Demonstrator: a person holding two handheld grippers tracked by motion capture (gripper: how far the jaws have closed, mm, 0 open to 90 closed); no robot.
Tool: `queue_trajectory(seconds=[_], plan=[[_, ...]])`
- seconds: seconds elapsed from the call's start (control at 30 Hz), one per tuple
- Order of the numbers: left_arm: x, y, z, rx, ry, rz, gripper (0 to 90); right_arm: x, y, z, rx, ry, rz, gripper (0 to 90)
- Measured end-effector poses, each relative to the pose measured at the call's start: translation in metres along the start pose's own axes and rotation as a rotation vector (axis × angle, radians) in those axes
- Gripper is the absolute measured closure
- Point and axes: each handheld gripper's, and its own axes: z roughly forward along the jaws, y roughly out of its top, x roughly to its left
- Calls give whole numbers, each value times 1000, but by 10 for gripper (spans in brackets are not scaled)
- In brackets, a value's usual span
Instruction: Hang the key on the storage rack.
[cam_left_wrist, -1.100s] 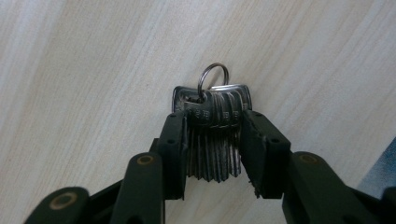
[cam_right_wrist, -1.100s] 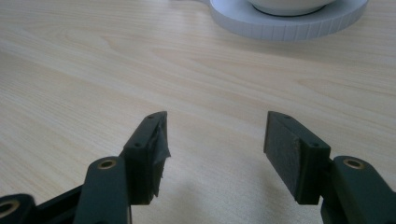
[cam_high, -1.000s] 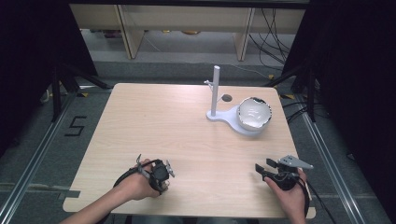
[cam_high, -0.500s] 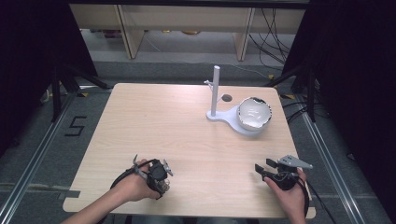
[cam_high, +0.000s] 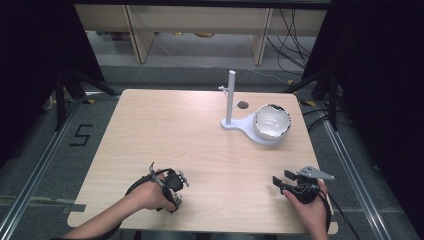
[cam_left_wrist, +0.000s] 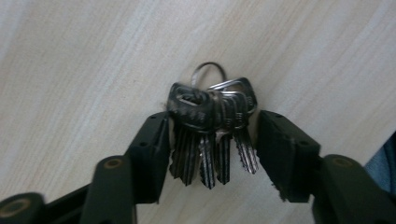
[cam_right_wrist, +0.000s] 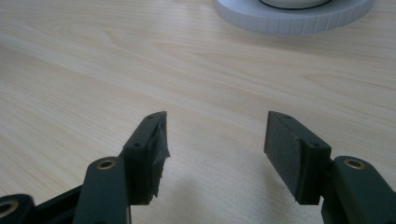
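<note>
The pale wooden surface (cam_high: 200, 130) is bare but for one fixture. A white stand (cam_high: 230, 97) rises at about 1 o'clock from the middle, with a small hook near its top. A white bowl (cam_high: 272, 120) sits on the stand's base, just to the 3 o'clock side of the post.

Your right gripper (cam_high: 279, 179) rests near the front edge at 5 o'clock. Its jaws are wide apart with nothing between them, and they point up the surface toward the stand's base.

Your left gripper (cam_high: 179, 181) is low at 7 o'clock. Its jaws have just been opening and now stand spread around a bunch of keys (cam_left_wrist: 210, 135). In the left gripper view the keys lie between the pads, ring away from you and blades toward you. One pad is against the bunch and the other is just clear of it, so nothing is clamped.

This looks like the pick-up step, with the keys framed but not yet gripped. The next move calls for you to centre the bunch and close on the thick heads, not the loose blades. Then check that every key comes up with the ring. After that, the likely job is to carry it toward the stand at 1 o'clock, where you will need the ring free to go over the hook or drop into the bowl.
</note>
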Motion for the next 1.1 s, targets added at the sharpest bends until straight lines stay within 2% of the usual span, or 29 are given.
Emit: queue_trajectory(seconds=[0.07,0.1,0.23,0.37,0.4,0.47,0.5,0.57,0.6,0.63,0.67,0.7,0.73,0.8,0.87,0.9,0.97,1.03,1.1], plan=[[-1,1,-1,10,0,14,505,0,0,0,3,0,0,405],[-3,1,-1,22,-3,12,566,0,0,0,1,1,2,405],[-3,0,-2,29,-2,23,684,0,0,0,1,1,2,405],[-4,-1,-2,33,-5,34,728,1,0,1,-3,14,11,405],[-5,-1,-2,29,-1,39,748,1,0,-1,22,0,6,406],[-5,-2,-2,35,-15,34,715,1,0,-1,17,-5,-3,406],[-5,-2,-2,26,-38,2,715,1,0,0,1,-1,1,406],[-3,-1,-6,13,-30,9,637,1,0,1,0,16,12,405],[-3,-1,-8,3,-32,3,612,5,-1,0,9,10,56,405],[-2,0,-12,-11,-33,5,587,5,-1,0,8,12,53,406],[-1,1,-16,-21,-40,3,570,1,0,1,1,17,8,406],[0,3,-19,-37,-48,-3,553,1,1,-1,18,-2,-2,405],[1,5,-21,-54,-54,8,537,1,1,-1,20,-7,-5,406],[2,10,-24,-87,-60,37,506,1,0,1,-1,11,0,406],[2,16,-24,-97,-63,70,504,1,0,0,15,0,-1,406],[2,19,-22,-100,-62,93,505,1,0,0,0,-11,-16,406],[3,25,-18,-83,-78,130,519,1,0,1,0,1,1,406],[4,29,-12,-60,-95,142,551,0,0,-1,23,-1,-4,405],[4,32,-10,-44,-98,142,587,1,0,-1,22,4,-1,405]])
